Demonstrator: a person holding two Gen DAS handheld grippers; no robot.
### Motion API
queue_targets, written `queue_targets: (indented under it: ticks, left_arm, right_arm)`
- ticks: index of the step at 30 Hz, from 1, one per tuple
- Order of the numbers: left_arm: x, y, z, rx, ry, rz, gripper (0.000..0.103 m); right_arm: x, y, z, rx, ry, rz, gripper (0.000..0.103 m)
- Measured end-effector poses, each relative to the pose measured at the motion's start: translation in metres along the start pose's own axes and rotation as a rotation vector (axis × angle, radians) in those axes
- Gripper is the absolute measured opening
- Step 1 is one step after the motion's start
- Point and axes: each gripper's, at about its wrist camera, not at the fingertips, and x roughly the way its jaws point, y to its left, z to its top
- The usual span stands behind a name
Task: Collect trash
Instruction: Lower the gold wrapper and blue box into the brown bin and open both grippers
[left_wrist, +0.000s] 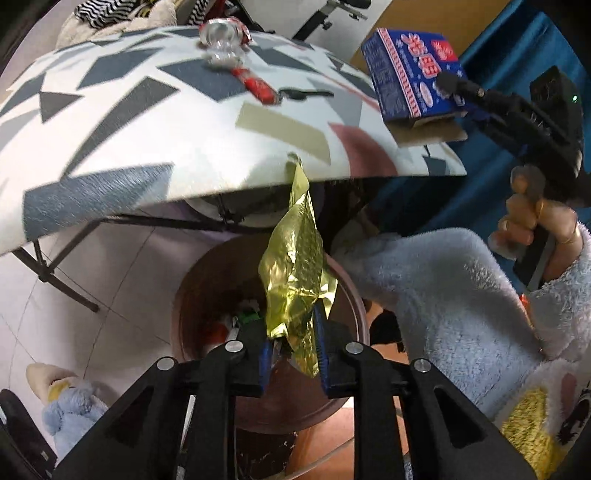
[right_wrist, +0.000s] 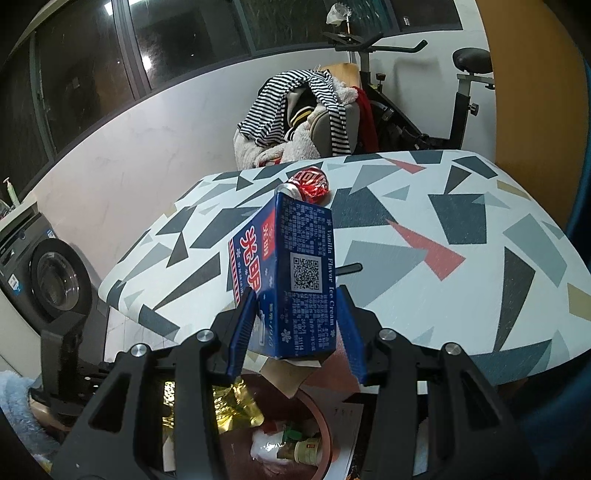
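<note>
Gold foil wrapper (left_wrist: 295, 273) apparently hangs over bin (left_wrist: 343, 280).

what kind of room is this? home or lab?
Likely a home utility or laundry area: a front-loading washing machine, an exercise bike and a chair piled with clothes stand behind the patterned folding table.

A home: washing machine (right_wrist: 55, 280), exercise bike (right_wrist: 436, 110), clothes heaped on a chair (right_wrist: 295, 122).
</note>
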Motion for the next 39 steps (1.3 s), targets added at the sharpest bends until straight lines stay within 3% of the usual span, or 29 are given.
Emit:
queue_targets:
  ticks: [2,4,5,8,12,18,28,33,39]
  left_arm:
    - [0.004,-0.001,-0.003,0.013,0.018,0.008,0.024]
    - [0.008,0.0,-0.004,0.015,0.025,0.026,0.046]
    - [0.007,0.001,-0.004,0.01,0.015,0.032,0.064]
    - [-0.003,0.003,-0.002,-0.009,-0.034,0.024,0.069]
    - [-0.028,-0.001,0.006,-0.021,-0.138,0.094,0.08]
    - [-0.067,-0.007,0.015,-0.075,-0.293,0.195,0.089]
    - [-0.098,0.0,0.009,-0.121,-0.379,0.356,0.09]
    - [-0.105,0.002,0.001,-0.163,-0.418,0.361,0.09]
    - [-0.105,0.007,-0.006,-0.202,-0.419,0.355,0.09]
  right_arm:
    - [0.001,0.001,-0.002,-0.007,0.006,-0.001,0.046]
    - [0.002,0.002,-0.004,-0.008,0.011,0.0,0.046]
    - [0.002,0.002,-0.005,-0.008,0.013,-0.001,0.046]
    - [0.003,0.003,-0.006,-0.008,0.019,0.001,0.046]
    - [0.006,0.007,-0.012,-0.025,0.037,0.007,0.046]
    - [0.019,0.017,-0.033,-0.046,0.101,0.028,0.046]
    - [0.051,0.059,-0.096,-0.16,0.23,0.137,0.046]
    - [0.08,0.077,-0.121,-0.256,0.314,0.118,0.046]
    - [0.099,0.078,-0.135,-0.261,0.374,0.09,0.047]
